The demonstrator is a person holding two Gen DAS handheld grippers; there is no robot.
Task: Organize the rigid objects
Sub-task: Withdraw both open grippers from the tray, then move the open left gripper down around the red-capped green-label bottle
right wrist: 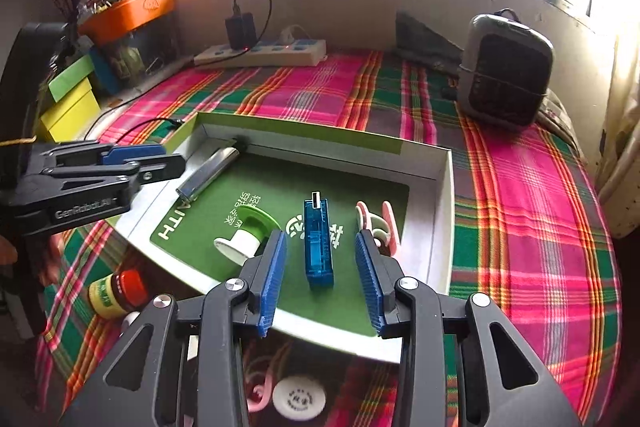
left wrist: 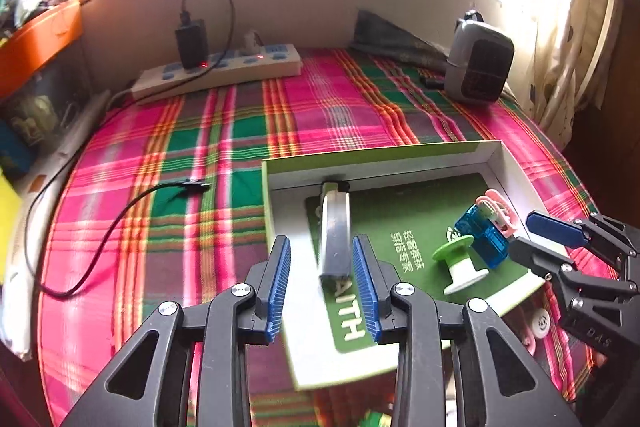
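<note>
1. Progress judged as midway: four items are seen lying in the shallow box [right wrist: 444,195] on the plaid-covered bench [right wrist: 520,207] — a silver lighter [left wrist: 335,227], a green-and-white spool [right wrist: 246,233], a blue USB stick [right wrist: 318,243] and a pink clip [right wrist: 378,223].
2. Outstanding: a red-capped bottle [right wrist: 116,293], a white round disc [right wrist: 298,401] and a pink looped piece [right wrist: 256,393] are seen outside the box, at its near edge.
3. Left claw [left wrist: 322,287]: released; the lighter lies in line between the jaws, untouched by either pad.
4. Right claw [right wrist: 320,277]: released; the USB stick lies between the jaws, clear of both.
5. Lighter: long axis along the box's left side, dark cap end against the far wall.
6. USB stick: flat on the green liner, long axis running away from the right claw, metal plug pointing to the far wall.
</note>
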